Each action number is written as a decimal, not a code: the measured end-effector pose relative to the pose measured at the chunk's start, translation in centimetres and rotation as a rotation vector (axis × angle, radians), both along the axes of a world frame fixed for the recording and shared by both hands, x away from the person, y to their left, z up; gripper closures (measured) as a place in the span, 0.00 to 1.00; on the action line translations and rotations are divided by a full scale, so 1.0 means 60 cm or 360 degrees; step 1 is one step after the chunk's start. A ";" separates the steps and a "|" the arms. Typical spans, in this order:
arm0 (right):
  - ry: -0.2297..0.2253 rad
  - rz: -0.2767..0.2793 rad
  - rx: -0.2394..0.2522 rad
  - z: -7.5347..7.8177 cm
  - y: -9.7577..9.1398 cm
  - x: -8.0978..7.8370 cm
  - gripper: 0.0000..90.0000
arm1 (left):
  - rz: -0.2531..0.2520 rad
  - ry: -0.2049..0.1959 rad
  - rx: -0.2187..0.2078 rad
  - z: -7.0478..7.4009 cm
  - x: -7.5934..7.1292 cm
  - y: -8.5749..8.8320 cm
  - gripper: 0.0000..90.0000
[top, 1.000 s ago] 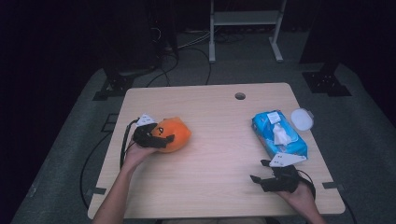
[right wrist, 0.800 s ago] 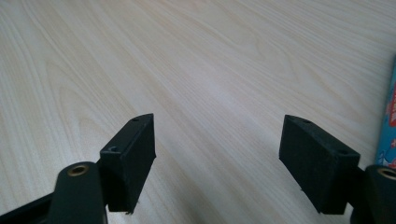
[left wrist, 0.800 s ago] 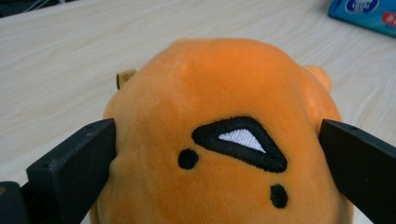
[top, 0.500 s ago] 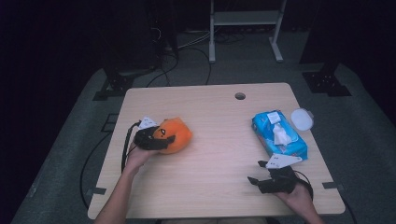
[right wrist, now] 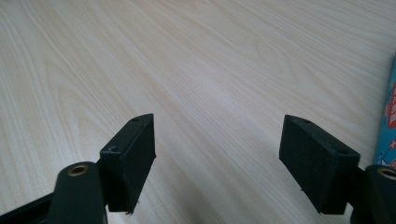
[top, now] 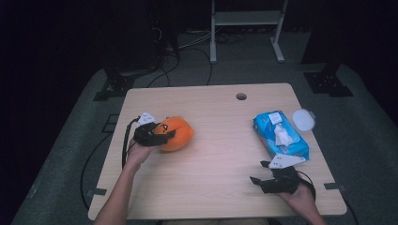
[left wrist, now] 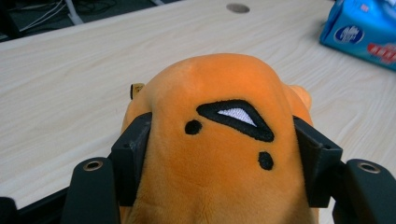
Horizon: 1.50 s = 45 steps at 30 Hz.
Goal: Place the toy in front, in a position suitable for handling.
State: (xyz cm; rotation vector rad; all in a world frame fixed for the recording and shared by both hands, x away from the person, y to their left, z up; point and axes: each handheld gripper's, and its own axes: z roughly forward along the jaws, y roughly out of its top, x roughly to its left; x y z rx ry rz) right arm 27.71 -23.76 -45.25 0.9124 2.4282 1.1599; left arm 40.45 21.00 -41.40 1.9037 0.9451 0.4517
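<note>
An orange plush toy [top: 178, 132] with a stitched black-and-white face lies on the left part of the wooden table [top: 216, 154]. My left gripper [top: 159, 133] reaches it from the left. Its jaws have just been closing, with the toy between them. In the left gripper view both black pads press into the sides of the plush toy [left wrist: 219, 177], dented at the left gripper [left wrist: 223, 137]. My right gripper [top: 264, 174] rests low near the table's front right. Its jaws stand wide open in the right gripper view [right wrist: 219, 140], with bare wood between them.
A blue pack of wet wipes [top: 280, 135] lies at the right, just beyond the right gripper, and its edge shows in the right gripper view [right wrist: 390, 116]. A round white lid [top: 303, 119] sits beside it. A cable hole [top: 241, 96] is near the far edge.
The left gripper's jaws have come in around the orange toy and now squeeze it. The right hand and gripper have stayed where they were.
</note>
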 end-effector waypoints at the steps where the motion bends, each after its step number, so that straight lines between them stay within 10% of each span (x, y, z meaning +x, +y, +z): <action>1: -0.0005 -0.0002 0.0001 0.000 0.000 0.000 0.29 | -0.0004 -0.0018 -0.0018 0.005 -0.002 0.000 0.37; 18: -0.0043 -0.0049 0.0036 0.009 -0.016 0.001 0.29 | -0.0466 -0.0249 -0.0118 0.077 -0.094 -0.110 0.37; 45: -0.0087 -0.0123 0.0094 0.021 -0.046 -0.001 0.29 | -0.0727 -0.0149 -0.0022 -0.008 -0.147 -0.210 0.35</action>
